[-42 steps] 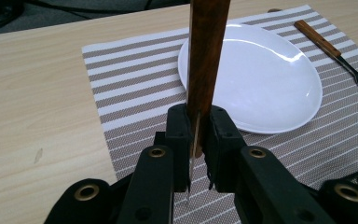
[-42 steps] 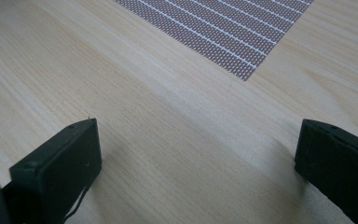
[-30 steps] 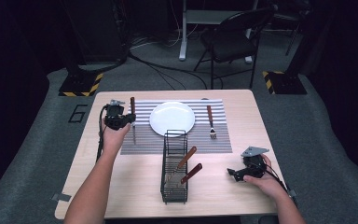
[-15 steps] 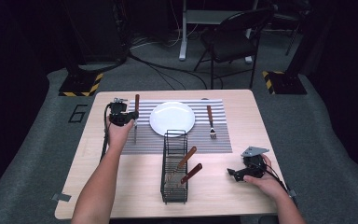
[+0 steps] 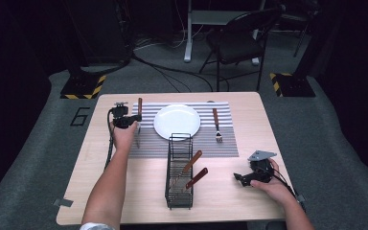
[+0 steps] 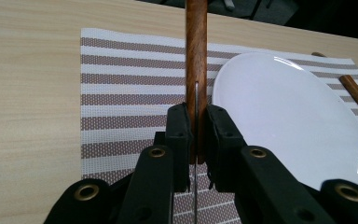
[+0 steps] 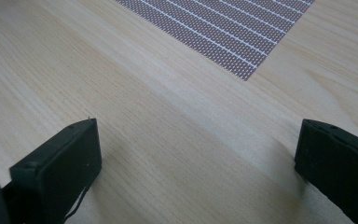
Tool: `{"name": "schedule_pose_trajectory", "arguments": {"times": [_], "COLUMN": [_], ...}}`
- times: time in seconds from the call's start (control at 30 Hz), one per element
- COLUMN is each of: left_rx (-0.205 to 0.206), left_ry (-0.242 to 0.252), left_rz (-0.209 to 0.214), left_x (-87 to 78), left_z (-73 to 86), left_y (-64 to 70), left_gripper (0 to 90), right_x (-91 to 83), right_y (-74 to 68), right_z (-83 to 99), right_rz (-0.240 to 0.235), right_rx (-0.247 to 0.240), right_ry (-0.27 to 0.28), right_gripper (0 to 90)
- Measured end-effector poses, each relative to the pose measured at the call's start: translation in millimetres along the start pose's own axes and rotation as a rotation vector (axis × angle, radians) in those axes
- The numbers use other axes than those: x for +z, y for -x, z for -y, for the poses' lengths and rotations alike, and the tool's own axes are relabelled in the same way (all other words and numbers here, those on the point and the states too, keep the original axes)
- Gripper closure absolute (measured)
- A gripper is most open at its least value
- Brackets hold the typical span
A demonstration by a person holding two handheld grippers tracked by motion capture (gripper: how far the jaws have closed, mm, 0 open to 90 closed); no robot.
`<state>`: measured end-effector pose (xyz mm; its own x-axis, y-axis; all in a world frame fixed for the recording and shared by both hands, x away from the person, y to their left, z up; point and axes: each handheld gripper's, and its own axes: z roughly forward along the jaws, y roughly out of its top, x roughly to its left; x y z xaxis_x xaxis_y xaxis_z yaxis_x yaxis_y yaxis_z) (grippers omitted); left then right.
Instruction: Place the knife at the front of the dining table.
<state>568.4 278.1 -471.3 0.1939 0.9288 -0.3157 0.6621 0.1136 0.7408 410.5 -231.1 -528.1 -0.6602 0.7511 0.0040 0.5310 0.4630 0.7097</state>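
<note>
A pale wooden table [image 5: 124, 201] is carrying everything, and a striped brown-and-white woven placemat [image 5: 153, 143] is lying across its far half. A round white plate [image 5: 177, 121] is sitting at the middle of that mat. A tall black wire cutlery basket [image 5: 179, 172] is standing just near of the plate, partly on the mat's near edge, with two wooden-handled utensils [image 5: 191, 162] leaning out of it to the right. A wooden-handled fork [image 5: 216, 125] is lying on the mat to the right of the plate.

The left gripper [image 6: 196, 135] is hovering over the mat's left part, just beside the plate. Its jaws are pressing nearly together on a wooden-handled table knife [image 6: 196, 56], clamping it where the handle is meeting the thin metal blade. The handle is pointing away from the person, and the blade is running back beneath the gripper, edge-on.

The right gripper [image 5: 240, 178] is resting low over bare tabletop at the near right, well apart from the basket. Its jaws are standing wide apart with nothing between them, and the mat's corner is showing beyond them.
</note>
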Motion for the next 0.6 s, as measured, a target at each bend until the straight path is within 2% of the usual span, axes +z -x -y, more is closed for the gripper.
{"name": "schedule_pose_trajectory", "arguments": {"times": [0.1,0.13,0.23,0.6], "left_rx": [0.001,-0.010,-0.009,-0.069], "left_ry": [0.001,0.007,-0.010,-0.043], "left_rz": [-0.011,-0.015,-0.033,-0.054], "left_x": [4.3,6.4,12.2,28.9], "left_z": [1.8,2.8,5.3,13.4], "left_y": [0.3,1.0,1.3,-2.8], "left_gripper": [80.6,80.6,80.6,80.8], "right_x": [0.0,0.0,0.0,0.0], "right_y": [0.0,0.0,0.0,0.1], "right_z": [0.0,0.0,0.0,0.0], "right_rz": [0.000,0.000,0.000,-0.001], "right_rx": [0.000,0.000,0.000,-0.001], "right_ry": [0.000,0.000,0.001,0.001], "right_gripper": [0.0,0.0,0.0,0.0]}}
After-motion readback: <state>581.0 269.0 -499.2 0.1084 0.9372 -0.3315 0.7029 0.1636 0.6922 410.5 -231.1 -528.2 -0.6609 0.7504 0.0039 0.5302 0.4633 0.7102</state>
